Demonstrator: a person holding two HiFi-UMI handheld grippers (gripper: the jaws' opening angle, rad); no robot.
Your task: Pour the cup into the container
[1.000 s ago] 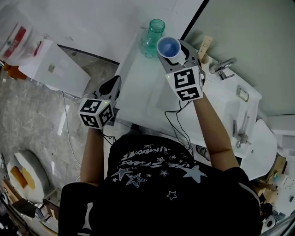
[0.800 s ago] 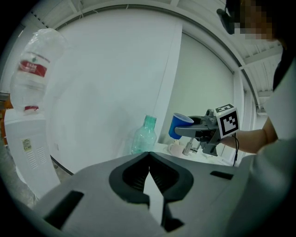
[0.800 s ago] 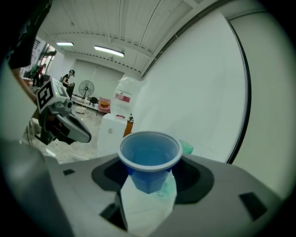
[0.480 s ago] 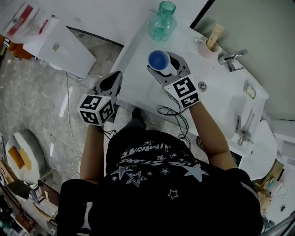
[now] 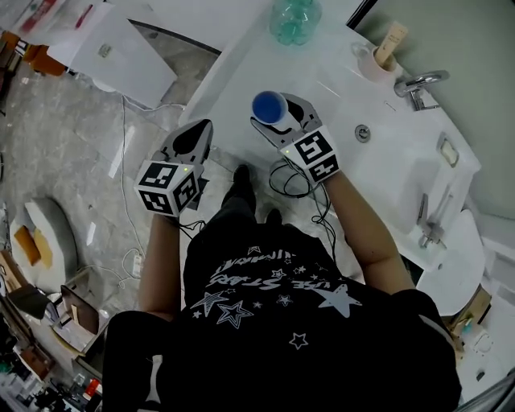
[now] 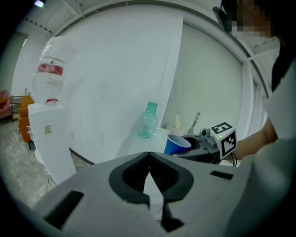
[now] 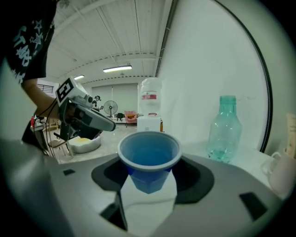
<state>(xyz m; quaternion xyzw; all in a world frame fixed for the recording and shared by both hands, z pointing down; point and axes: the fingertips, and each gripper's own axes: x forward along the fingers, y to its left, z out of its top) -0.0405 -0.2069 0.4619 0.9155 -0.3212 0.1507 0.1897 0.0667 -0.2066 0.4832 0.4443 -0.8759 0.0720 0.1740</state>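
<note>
Blue cup (image 7: 149, 159) in right hand-held gripper (image 5: 280, 119); head view crops bottle (image 5: 295, 18).

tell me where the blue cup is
In the head view the blue cup is upright in the fingers of the right gripper, above the white counter near its front edge, with the green bottle beyond it.

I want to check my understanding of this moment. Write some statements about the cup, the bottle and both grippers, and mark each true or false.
1. The green bottle stands upright on the white counter. True.
2. The left gripper grips the green bottle. False: its jaws are together, with nothing between them.
3. The right gripper holds the blue cup upright. True.
4. The blue cup touches the green bottle. False: they are apart.
</note>
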